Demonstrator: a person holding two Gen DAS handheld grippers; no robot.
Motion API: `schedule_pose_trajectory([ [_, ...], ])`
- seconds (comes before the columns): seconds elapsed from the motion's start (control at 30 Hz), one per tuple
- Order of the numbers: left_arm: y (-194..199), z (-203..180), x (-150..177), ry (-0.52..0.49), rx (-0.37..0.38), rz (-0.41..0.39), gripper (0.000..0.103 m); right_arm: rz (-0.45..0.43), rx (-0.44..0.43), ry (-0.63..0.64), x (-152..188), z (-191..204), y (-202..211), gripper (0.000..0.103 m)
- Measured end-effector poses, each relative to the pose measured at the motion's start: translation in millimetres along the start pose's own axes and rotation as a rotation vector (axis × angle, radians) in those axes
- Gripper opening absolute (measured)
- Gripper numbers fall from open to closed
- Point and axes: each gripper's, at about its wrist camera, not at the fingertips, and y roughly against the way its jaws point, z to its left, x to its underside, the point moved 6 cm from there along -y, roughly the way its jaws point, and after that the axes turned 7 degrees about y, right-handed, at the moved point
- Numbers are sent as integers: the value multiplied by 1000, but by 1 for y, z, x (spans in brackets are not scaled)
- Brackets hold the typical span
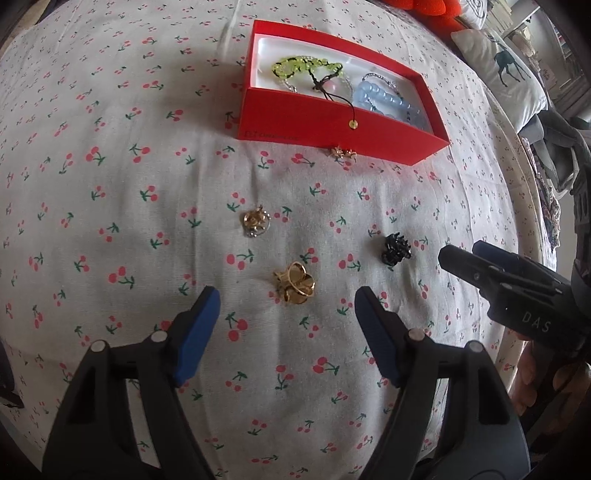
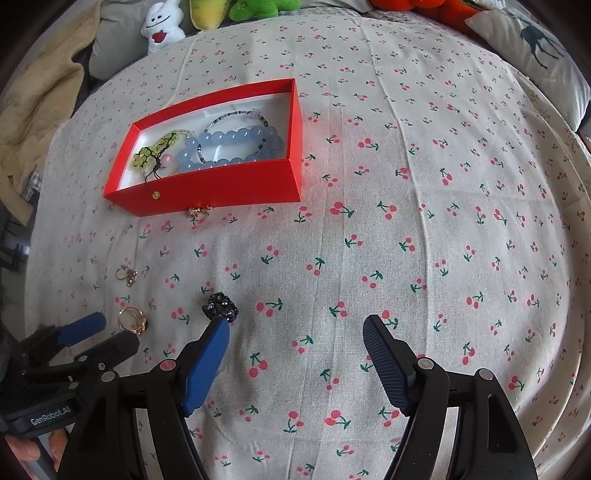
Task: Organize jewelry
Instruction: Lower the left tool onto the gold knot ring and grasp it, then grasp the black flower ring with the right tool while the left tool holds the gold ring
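Note:
A red box on the cherry-print sheet holds a blue bead bracelet and a green bead bracelet. My left gripper is open, pointing down at a gold ring cluster that lies between its fingertips, untouched. My right gripper is open with nothing in it. A black beaded piece lies just at the tip of its left finger. A small gold-and-silver piece and a tiny gold piece against the box front lie loose.
Plush toys and a deer-print pillow line the far side of the bed. A beige blanket lies bunched at the left. The bed edge runs down the right of the left wrist view.

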Motion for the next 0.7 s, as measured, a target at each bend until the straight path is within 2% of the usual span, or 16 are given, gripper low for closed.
schedule_pose_trajectory([
  [0.2,-8,-1,-1,-13,-29,-8,58,6,0,-1,-2,1,-2,76],
  [0.27,-9,-1,-2,-11,-25,-8,36,6,1,-1,-2,1,-3,76],
  [0.33,-9,-1,-1,-7,-11,-2,19,5,1,-4,-2,1,-3,76],
  [0.7,14,7,-9,4,-3,-76,19,16,-10,-9,-4,9,-8,76],
])
